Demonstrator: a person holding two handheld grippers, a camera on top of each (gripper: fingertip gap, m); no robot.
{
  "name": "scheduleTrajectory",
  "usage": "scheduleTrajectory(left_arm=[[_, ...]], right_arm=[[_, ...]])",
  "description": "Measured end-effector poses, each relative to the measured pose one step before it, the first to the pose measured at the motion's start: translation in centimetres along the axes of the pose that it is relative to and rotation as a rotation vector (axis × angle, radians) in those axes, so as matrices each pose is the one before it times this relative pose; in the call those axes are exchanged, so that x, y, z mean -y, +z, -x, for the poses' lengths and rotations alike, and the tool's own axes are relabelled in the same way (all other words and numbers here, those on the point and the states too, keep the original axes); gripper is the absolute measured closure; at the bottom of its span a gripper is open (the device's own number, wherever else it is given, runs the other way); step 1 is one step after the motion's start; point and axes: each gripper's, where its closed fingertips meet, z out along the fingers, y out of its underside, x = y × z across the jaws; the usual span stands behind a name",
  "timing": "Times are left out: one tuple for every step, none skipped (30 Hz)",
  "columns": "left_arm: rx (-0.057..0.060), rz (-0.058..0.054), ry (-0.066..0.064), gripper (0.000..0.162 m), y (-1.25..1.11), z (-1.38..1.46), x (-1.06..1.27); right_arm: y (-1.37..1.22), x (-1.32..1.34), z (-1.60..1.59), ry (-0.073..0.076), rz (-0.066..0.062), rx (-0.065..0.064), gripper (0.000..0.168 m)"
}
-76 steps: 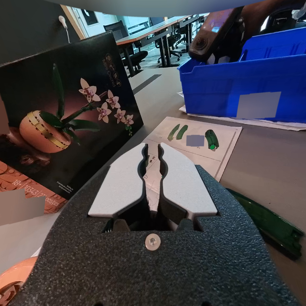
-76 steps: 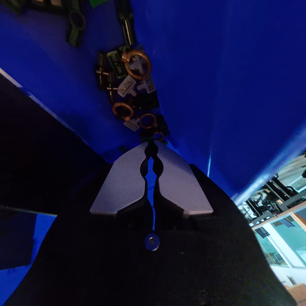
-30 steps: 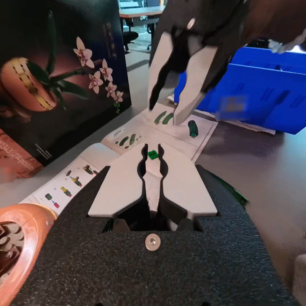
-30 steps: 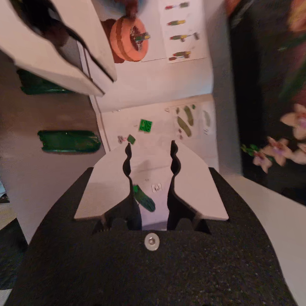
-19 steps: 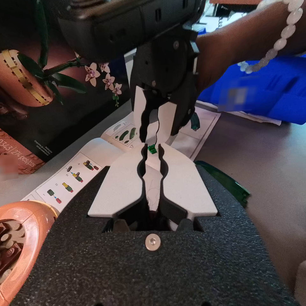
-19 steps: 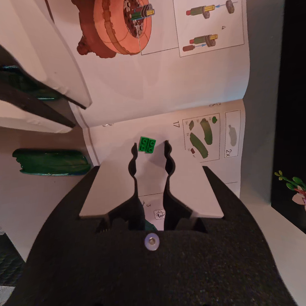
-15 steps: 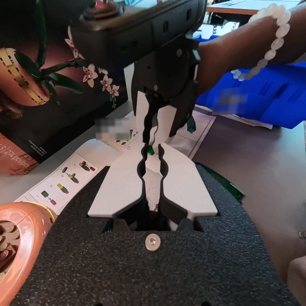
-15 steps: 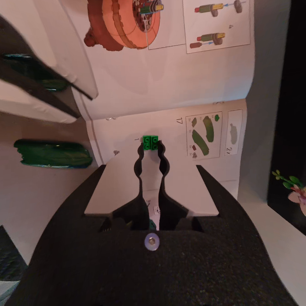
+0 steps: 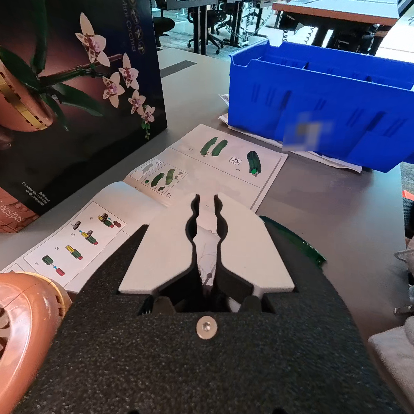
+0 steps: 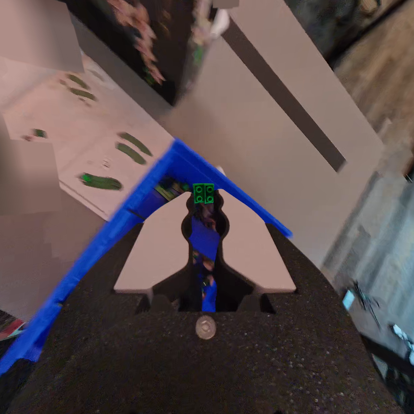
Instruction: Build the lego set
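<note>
Two wrist-cam views of a grey tabletop (image 9: 331, 215).

Left cam: the left gripper (image 9: 205, 198), white fingers on a black textured body, hangs low over an open white instruction booklet (image 9: 190, 165) w/ printed leaf and peg diagrams. Its fingers are slightly parted w/ a narrow gap, nothing between them. Just right of the gripper body, a dark green curved plastic leaf piece (image 9: 293, 239) lies on the table. At bottom left, part of a terracotta-coloured round brick-built pot (image 9: 26, 313). Behind the booklet on the left stands a dark cardboard set box w/ an orchid picture (image 9: 78, 89). At right rear, a blue plastic parts bin (image 9: 313, 100) sits on paper.

Right cam, motion-blurred: the right gripper (image 10: 203, 193) is clenched on a small bright green studded brick (image 10: 203, 193), pinched at the very fingertips, studs facing the cam. It's above a corner of the blue bin, over the inside; small loose parts show below, too blurred to identify.
</note>
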Motion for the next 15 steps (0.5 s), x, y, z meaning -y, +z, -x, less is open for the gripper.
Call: scheduleTrajectory(left_arm=[[0.0025, 0.0009, 0.0031, 0.150, 0.004, 0.027, -0.009], [0.0011, 0.0008, 0.0010, 0.150, 0.006, 0.016, -0.006], [-0.0004, 0.0010, -0.0002, 0.150, 0.000, -0.016, -0.021], [0.0006, 0.0015, 0.0007, 0.150, 0.017, 0.011, -0.031], [0.0026, 0.0019, 0.0020, 0.150, 0.017, 0.027, -0.025], [0.0021, 0.0022, 0.0027, 0.150, 0.026, 0.017, -0.046], [0.0011, 0.0023, 0.0025, 0.150, 0.015, 0.021, -0.040], [0.0004, 0.0030, 0.0021, 0.150, 0.056, -0.018, -0.054], [0.0004, 0.0027, 0.0022, 0.150, 0.031, -0.006, -0.048], [0.0014, 0.0026, 0.0029, 0.150, 0.024, 0.021, -0.039], [0.0027, 0.0031, 0.0034, 0.150, 0.019, 0.028, -0.056], [0.0035, 0.0036, 0.0034, 0.150, 0.053, 0.050, -0.080], [0.0037, 0.0031, 0.0030, 0.150, 0.012, 0.057, -0.059], [0.0036, 0.0015, 0.0016, 0.150, 0.002, 0.061, -0.025], [0.0020, -0.0011, 0.0001, 0.150, -0.004, 0.023, 0.021]], right_arm=[[-0.486, -1.434, -1.368, 0.0294, 0.0173, -0.0409, 0.152], [-0.372, -1.098, -1.102, 0.0311, 0.0066, -0.0264, 0.152], [-0.260, -0.848, -1.021, 0.0315, -0.0022, -0.0256, 0.152], [-0.107, -0.743, -0.848, 0.0273, -0.0019, -0.0197, 0.152], [0.165, -0.818, -0.554, 0.0209, 0.0046, -0.0092, 0.152], [0.209, -0.617, -0.443, 0.0144, 0.0061, -0.0064, 0.152], [0.297, -0.462, -0.236, 0.0064, 0.0034, 0.0008, 0.152], [0.326, -0.383, -0.194, -0.0003, 0.0048, -0.0008, 0.152], [0.270, -0.315, -0.290, -0.0050, 0.0084, -0.0099, 0.152], [0.234, -0.263, -0.263, -0.0087, 0.0081, -0.0078, 0.152], [0.165, -0.094, -0.187, -0.0039, -0.0005, 0.0012, 0.152], [0.199, -0.019, -0.150, 0.0043, -0.0039, 0.0067, 0.152], [0.197, -0.002, -0.135, 0.0076, -0.0030, 0.0109, 0.152], [0.279, -0.064, -0.105, 0.0057, 0.0022, 0.0152, 0.152], [0.400, -0.176, -0.076, 0.0044, 0.0092, 0.0158, 0.152]])
